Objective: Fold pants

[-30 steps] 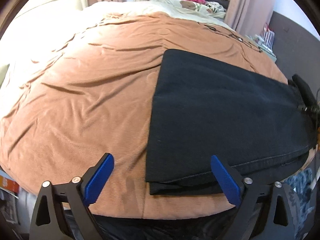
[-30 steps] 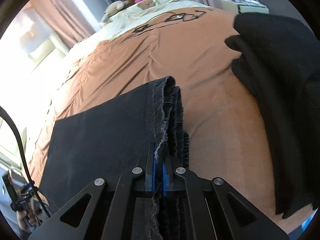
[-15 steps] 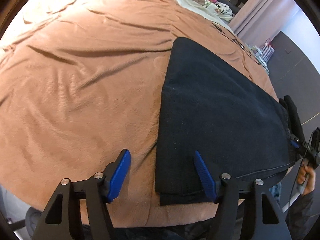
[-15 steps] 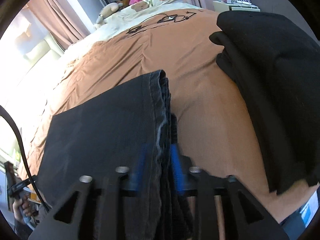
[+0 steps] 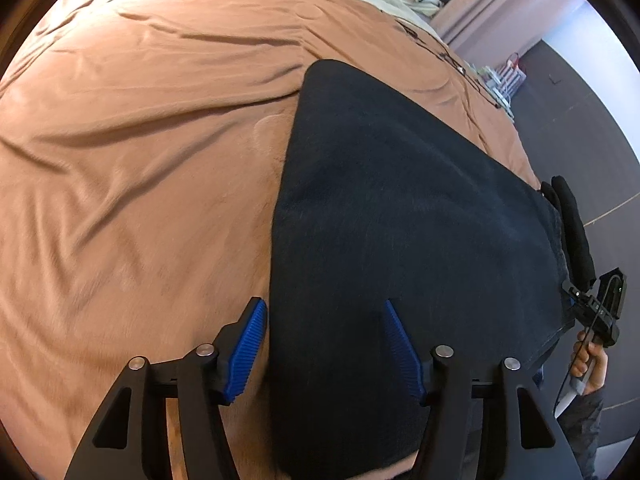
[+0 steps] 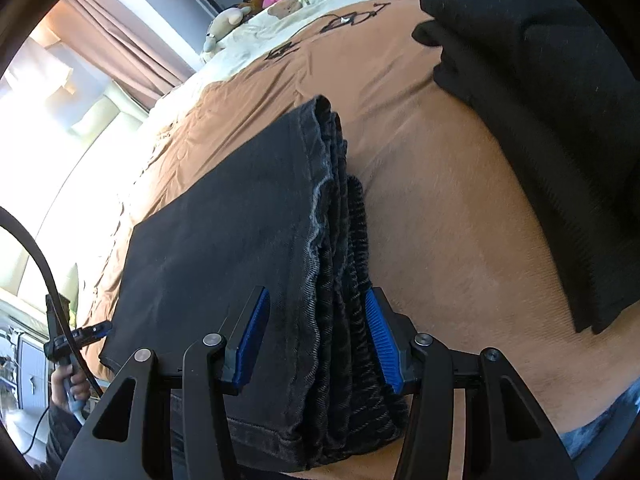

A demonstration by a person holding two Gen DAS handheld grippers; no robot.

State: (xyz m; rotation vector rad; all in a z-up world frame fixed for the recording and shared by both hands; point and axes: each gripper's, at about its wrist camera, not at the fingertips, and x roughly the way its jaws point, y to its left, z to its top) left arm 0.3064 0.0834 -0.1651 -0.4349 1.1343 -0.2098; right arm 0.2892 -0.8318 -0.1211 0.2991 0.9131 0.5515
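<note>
Blue ribbed pads frame both of your views. Your left hand-held gripper [image 5: 324, 346] has its jaws closing, still apart, straddling the near left edge of the folded pants [image 5: 400, 200]: one pad sits over the brown bedspread [image 5: 140, 160], the other over the dark cloth, and neither presses on it. Your right hand-held gripper [image 6: 316, 344] stands with its jaws apart around the stacked hems and waistband at the other end of the pants [image 6: 240, 240]; the layers lie between the pads, and the right pad sits just beside the ribbed edge, though you cannot tell whether it touches.

The pants lie flat on the bed as a dark, folded rectangle, close to the near edge. In the left view your right hand [image 5: 588, 360] shows at the far end of the cloth, holding its handle. Further right on the bedspread, apart from the pants, lies a black garment [image 6: 540, 80] in a loose heap. Beyond that, at the head of the bed, are cream bedding [image 6: 280, 20] and soft toys [image 6: 224, 24], with pink curtains [image 6: 112, 48] behind.
</note>
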